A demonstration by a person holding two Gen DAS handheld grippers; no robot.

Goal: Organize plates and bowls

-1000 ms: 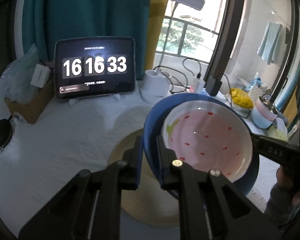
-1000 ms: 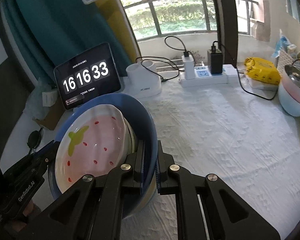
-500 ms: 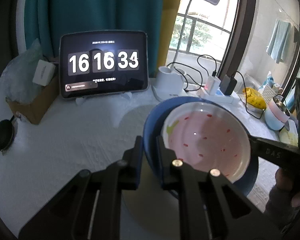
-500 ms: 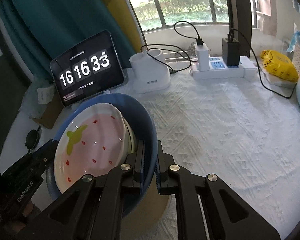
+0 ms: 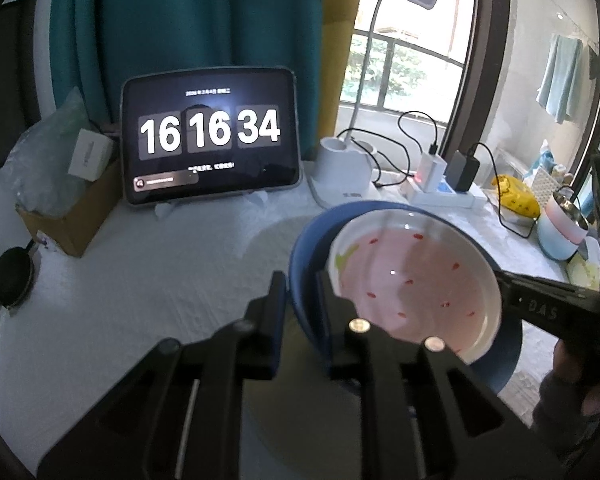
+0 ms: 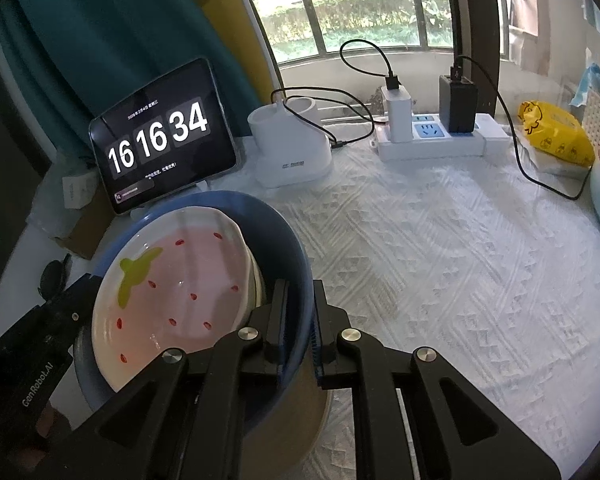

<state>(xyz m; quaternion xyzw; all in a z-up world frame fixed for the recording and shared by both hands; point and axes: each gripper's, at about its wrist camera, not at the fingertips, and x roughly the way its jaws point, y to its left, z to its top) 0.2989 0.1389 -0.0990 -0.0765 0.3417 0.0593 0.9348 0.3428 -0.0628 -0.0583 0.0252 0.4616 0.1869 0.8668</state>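
Note:
A blue bowl (image 5: pixel 306 256) (image 6: pixel 288 240) holds a pink strawberry-pattern plate (image 5: pixel 416 288) (image 6: pixel 176 284) tilted inside it. My left gripper (image 5: pixel 302 292) is shut on the bowl's left rim. My right gripper (image 6: pixel 300 316) is shut on the opposite rim. Both hold the bowl above a beige plate (image 6: pixel 300 420) (image 5: pixel 288 400) lying on the white tablecloth. The right gripper's body shows at the right of the left wrist view, and the left gripper's body at the left of the right wrist view.
A tablet clock (image 5: pixel 210 136) (image 6: pixel 162 136) stands at the back, with a white lamp base (image 6: pixel 290 152), a power strip (image 6: pixel 432 140), a yellow packet (image 6: pixel 556 136) and a pink-and-blue container (image 5: pixel 560 232). A cardboard box (image 5: pixel 76 208) sits at the left.
Both grippers have carried the bowl and pink plate a little lower and closer to the tablet. The clock changed from 33 to 34.

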